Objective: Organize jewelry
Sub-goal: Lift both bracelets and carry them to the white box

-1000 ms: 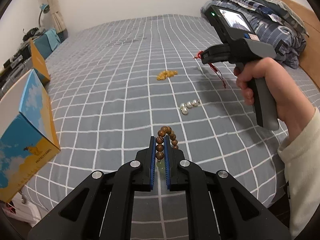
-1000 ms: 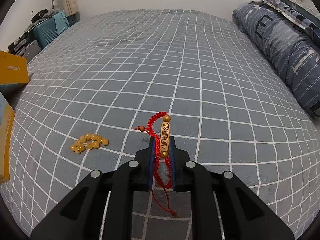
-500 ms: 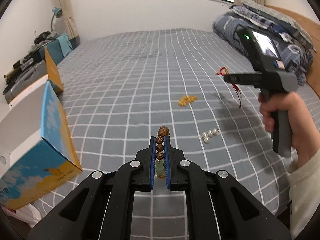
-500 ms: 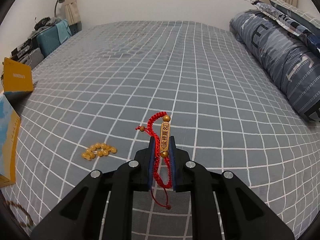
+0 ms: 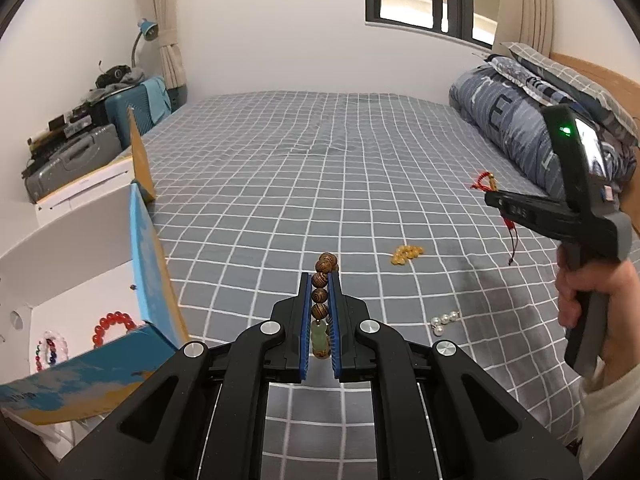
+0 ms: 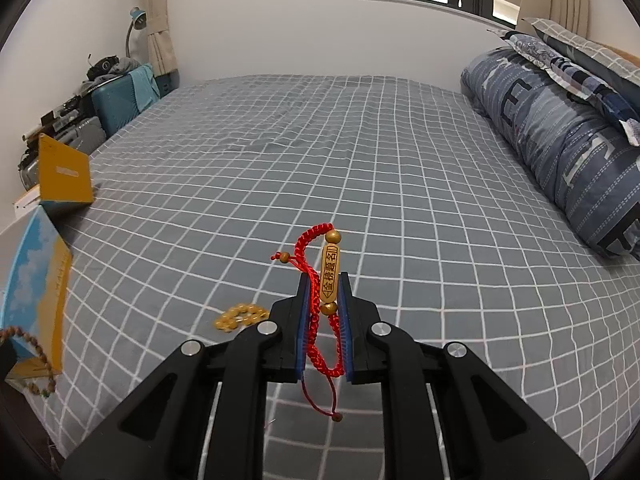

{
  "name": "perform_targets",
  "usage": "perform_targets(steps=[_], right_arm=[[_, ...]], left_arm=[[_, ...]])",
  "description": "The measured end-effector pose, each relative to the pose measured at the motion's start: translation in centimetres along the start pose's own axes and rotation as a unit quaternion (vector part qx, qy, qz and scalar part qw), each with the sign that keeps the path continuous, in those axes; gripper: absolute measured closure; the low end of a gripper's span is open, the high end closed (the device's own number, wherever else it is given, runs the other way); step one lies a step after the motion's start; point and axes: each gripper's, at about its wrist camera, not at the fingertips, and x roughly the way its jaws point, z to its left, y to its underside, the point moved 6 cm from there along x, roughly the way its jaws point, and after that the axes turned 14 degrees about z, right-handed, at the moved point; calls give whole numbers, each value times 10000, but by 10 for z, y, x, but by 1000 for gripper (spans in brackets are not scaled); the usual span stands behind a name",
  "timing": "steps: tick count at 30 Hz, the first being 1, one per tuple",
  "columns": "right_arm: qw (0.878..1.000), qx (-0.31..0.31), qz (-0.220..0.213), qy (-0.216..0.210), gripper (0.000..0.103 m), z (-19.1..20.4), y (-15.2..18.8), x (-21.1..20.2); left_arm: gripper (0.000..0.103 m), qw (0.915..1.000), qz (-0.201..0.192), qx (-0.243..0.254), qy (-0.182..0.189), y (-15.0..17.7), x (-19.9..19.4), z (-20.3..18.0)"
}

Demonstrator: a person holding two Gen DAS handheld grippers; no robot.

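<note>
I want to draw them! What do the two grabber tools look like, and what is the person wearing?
Each gripper, left and right, has black angular arms, silver round bolts and blue ribbed pads. The right one has a grey pistol handle, a small screen and a green light. The sleeve is cream.

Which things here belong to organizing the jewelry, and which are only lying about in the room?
Belong to the job:
- wooden bead bracelet in the left hand-held gripper
- red cord bracelet in the right hand-held gripper
- amber beads
- pearls
- open box

Just lying about:
- suitcase
- lamp
- rolled quilt
</note>
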Motion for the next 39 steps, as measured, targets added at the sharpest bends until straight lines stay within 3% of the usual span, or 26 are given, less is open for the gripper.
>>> perform_targets(steps=[19, 32, 39], right_arm=[[9983, -358, -159, -440, 91, 99, 10, -68], [9899, -975, -417, -941, 91, 221, -7, -97], [9828, -1346, -434, -1191, 91, 289, -8, -105]], left_arm=[[96, 9994, -189, -261, -104, -7, -40, 66], [96, 9936, -470, -816, -620, -2, -89, 166], [96, 9883, -400, -1158, -904, 11, -98, 222]])
